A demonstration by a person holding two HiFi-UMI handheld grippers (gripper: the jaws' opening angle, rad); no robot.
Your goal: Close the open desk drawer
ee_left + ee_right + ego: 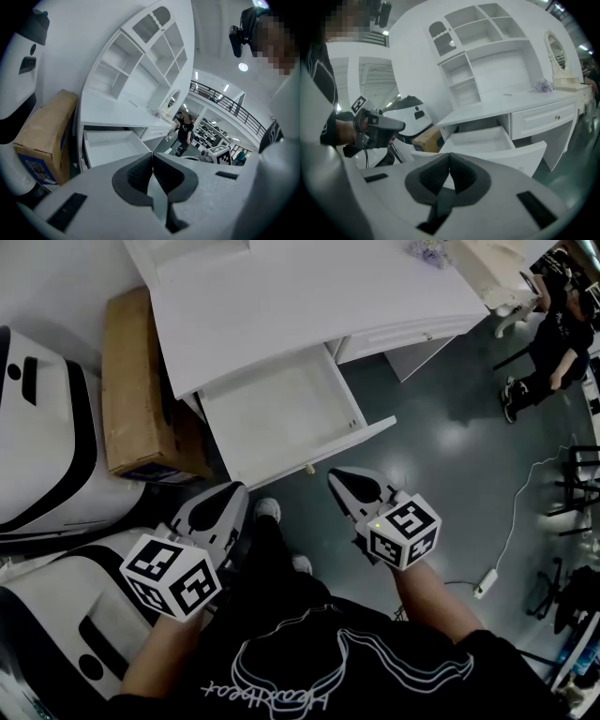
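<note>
A white desk (pixel 309 287) has its left drawer (pixel 277 409) pulled out, and nothing lies inside it. The drawer's front panel (pixel 323 448) faces me, a small knob under its edge. My left gripper (pixel 234 493) hovers just short of the panel's left end, jaws shut on nothing. The right gripper (pixel 339 478) hangs just below the panel's right half, also shut and empty. In the left gripper view the drawer (pixel 112 145) lies beyond the closed left gripper (pixel 152 157). The right gripper view shows the drawer (pixel 483 140) ahead of the right gripper (pixel 450 158).
A cardboard box (pixel 141 390) stands on the floor left of the desk, beside white machine housings (pixel 37 446). A second drawer (pixel 403 334) to the right is closed. A person in black (pixel 558 334) stands far right. A power strip (pixel 485 582) and chairs (pixel 572 484) are on the dark floor.
</note>
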